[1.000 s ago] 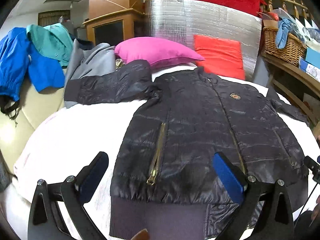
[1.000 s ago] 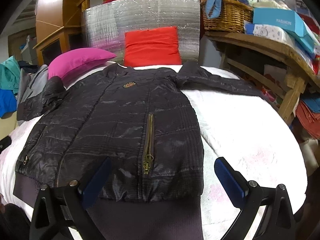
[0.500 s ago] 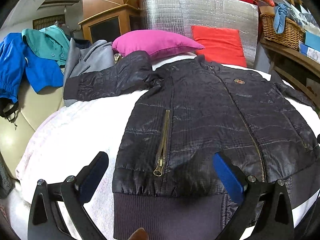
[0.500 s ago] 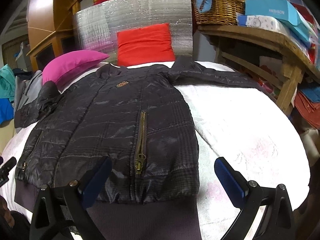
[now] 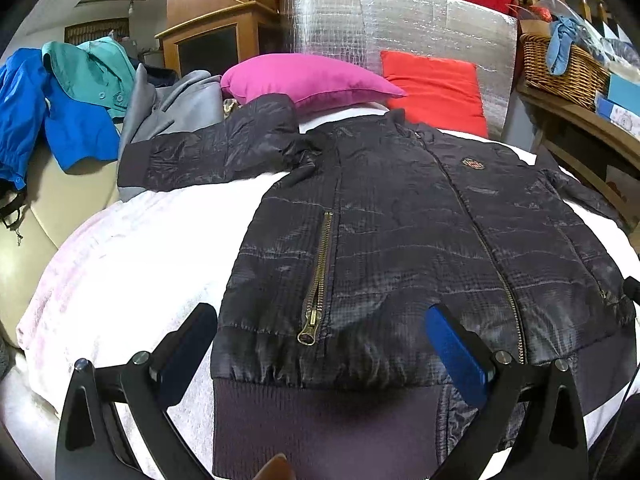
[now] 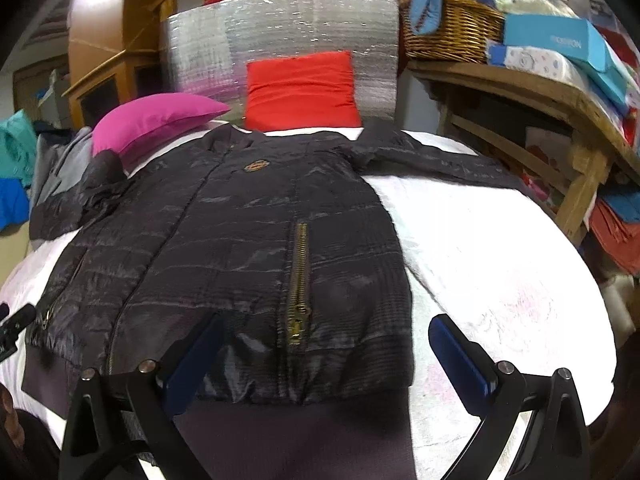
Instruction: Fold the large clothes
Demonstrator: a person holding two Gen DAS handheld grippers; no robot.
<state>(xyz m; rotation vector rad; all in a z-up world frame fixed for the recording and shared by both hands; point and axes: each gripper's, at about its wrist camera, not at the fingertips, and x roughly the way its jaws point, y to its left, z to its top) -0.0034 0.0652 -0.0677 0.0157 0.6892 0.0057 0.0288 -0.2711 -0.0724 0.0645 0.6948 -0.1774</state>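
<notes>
Jacket: black quilted puffer jacket [image 5: 400, 248] with brass zips, spread flat and front-up on the bed, its ribbed hem nearest the cameras, its collar toward the far pillows.
Bed: white fleecy bed cover [image 5: 132, 264] under the jacket, bare to the left in the left wrist view and to the right in the right wrist view.
Sleeves: left sleeve [image 5: 208, 156] stretched out to the left, its cuff over the bed edge near a grey garment [image 5: 172, 104]; right sleeve [image 6: 436, 160] stretched to the far right.
Zips: 2 brass pocket zips; one [image 5: 318, 280] lies between the left tool's fingers, the other [image 6: 299, 284] between the right tool's fingers; centre zip closed.
Left gripper [image 5: 320, 352]: jaws released and spread wide, above the hem at the jacket's left side, grasping nothing.
Right gripper [image 6: 326, 358]: jaws released and spread wide, above the hem at the jacket's right side, the left finger over fabric, the right finger over bare cover.
Far end: magenta pillow [image 5: 308, 80] and red cushion [image 5: 436, 88] against a silver foil panel [image 5: 400, 24].
Left side: blue garment [image 5: 56, 120] and teal garment [image 5: 92, 68] draped over a cream seat.
Right side: wicker basket [image 6: 452, 28] and blue boxes [image 6: 560, 44] on a wooden shelf [image 6: 520, 84].
</notes>
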